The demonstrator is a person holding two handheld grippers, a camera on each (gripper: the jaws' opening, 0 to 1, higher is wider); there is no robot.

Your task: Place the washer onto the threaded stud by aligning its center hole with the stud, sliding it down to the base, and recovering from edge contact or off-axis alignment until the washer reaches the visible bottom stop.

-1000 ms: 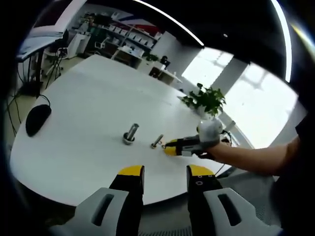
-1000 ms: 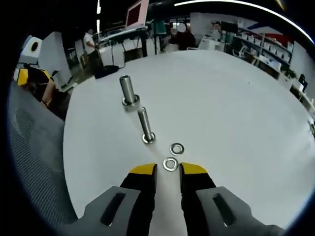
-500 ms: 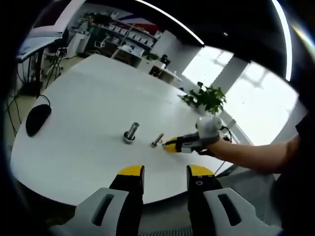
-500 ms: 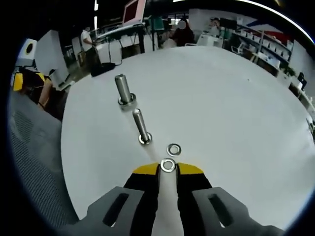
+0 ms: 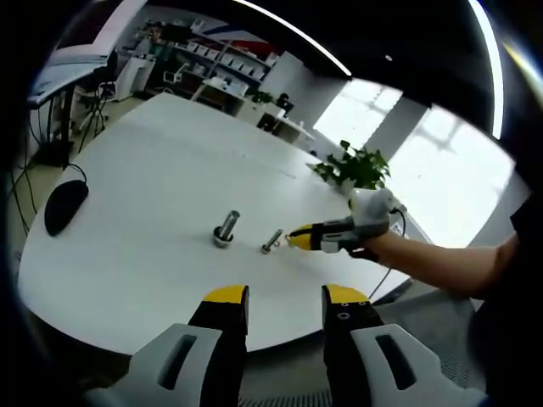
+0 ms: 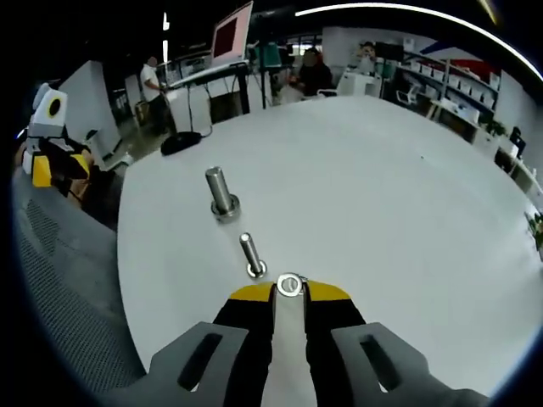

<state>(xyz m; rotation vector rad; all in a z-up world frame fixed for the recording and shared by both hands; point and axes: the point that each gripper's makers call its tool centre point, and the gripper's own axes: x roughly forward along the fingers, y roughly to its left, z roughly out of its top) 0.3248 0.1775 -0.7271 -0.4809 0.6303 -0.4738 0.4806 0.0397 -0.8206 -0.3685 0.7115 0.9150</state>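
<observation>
White table (image 6: 399,170) spreads across most of the right gripper view; near its centre stand a thick stud (image 6: 221,192) and, lower, a thin stud (image 6: 251,254). We hold the washer (image 6: 290,284) pinched between the right gripper's (image 6: 289,291) closed yellow tips, just right of the thin stud. We judge the carry is under way; next comes centring the hole over the stud tip. Our left gripper (image 5: 285,297) hangs open at lower centre. No readable writing.

No text or label can be read (far shelves too blurred)
</observation>
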